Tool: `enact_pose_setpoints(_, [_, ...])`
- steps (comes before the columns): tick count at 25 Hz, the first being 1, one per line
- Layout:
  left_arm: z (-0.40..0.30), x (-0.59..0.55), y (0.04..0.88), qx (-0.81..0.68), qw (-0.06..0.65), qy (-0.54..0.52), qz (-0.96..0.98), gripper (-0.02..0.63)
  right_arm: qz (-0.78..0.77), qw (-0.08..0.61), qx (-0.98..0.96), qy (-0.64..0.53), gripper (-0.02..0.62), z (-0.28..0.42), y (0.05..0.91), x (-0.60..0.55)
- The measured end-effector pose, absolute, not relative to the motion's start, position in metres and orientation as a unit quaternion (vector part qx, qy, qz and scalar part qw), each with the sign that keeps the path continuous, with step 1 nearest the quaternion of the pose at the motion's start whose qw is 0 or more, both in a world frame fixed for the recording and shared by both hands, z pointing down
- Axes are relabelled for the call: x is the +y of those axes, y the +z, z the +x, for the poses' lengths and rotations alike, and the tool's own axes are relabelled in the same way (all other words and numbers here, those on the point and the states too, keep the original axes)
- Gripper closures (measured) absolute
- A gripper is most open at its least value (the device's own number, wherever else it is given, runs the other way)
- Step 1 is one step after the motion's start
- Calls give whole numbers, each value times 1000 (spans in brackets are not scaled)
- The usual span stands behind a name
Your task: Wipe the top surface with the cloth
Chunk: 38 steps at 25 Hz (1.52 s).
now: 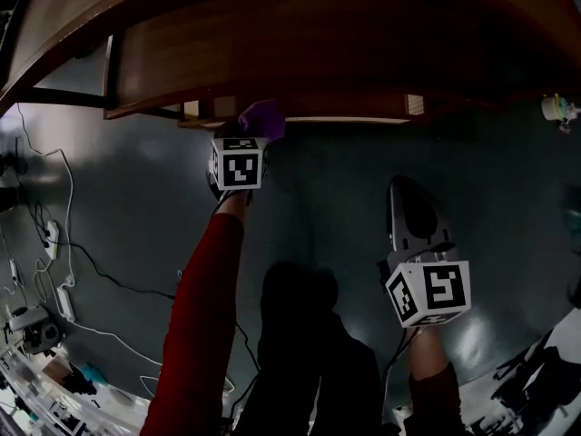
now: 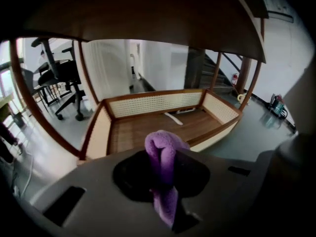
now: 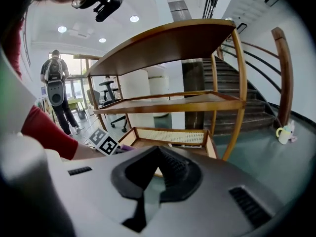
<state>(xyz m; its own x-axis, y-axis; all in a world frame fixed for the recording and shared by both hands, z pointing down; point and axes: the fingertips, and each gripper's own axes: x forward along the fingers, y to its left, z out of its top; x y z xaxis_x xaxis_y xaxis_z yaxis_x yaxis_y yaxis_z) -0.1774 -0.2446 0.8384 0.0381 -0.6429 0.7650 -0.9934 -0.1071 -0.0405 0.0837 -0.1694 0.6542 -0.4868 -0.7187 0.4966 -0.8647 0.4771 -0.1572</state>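
The left hand-held gripper (image 2: 162, 168) is clenched on the purple cloth (image 2: 163, 142), which is pinched into a narrow upright fold with only a small rounded bunch poking past the jaw tips. It sits low, at the near edge of the bottom tray (image 2: 148, 127) of the wooden shelf unit, underneath the overhang of the top surface (image 1: 318, 25). So the wiping looks not yet begun. The right hand-held gripper (image 3: 157, 154) is to the right and nearer, well apart from the unit, with its jaws closed tip to tip on nothing.

The main risk I see is in the lift. Coming up from under the overhang, the left hand-held gripper or its marker cube (image 1: 239, 165) could knock the top's rim. Then, with so little cloth showing beyond the jaws, a flat pass may put hard jaw tips on the wood instead of fabric. The bunched fold could also drag out of the grip if pressed hard. Nothing steadies the unit, so a firm push might shift it on the floor (image 1: 327, 198)
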Motion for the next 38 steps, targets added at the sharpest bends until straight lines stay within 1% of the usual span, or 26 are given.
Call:
enact_pose_setpoints(4, [-267,-220,836,-660,274,337,613,541,455,187,-849,191,583,61,658,-174])
enact_pose_setpoints(7, [-307,-210,832,-678,267,345,592,541,446,187,-856,182,583,49,659,-178])
enact_pose_setpoints(12, [-345,-200,828,-703,268,343,563,541,439,189,-862,172,583,36,662,-185])
enact_pose_setpoints(17, [-352,-187,812,-719,264,326,554,541,440,188,-862,166,583,31,655,-183])
enact_pose_setpoints(21, [-332,-165,739,-732,237,255,586,541,440,181,-861,178,583,31,619,-175])
enact_pose_setpoints(27, [-283,-121,618,-701,212,242,637,541,455,163,-856,185,583,36,531,-165])
enact_pose_setpoints(31, [-248,-102,545,-686,183,206,673,541,466,140,-854,182,583,40,487,-147])
enact_pose_setpoints(35, [-204,-128,460,-653,131,150,731,541,493,98,-853,145,583,47,424,-154])
enact_pose_setpoints(38, [-161,-134,401,-620,101,136,766,542,506,72,-849,133,583,57,378,-155])
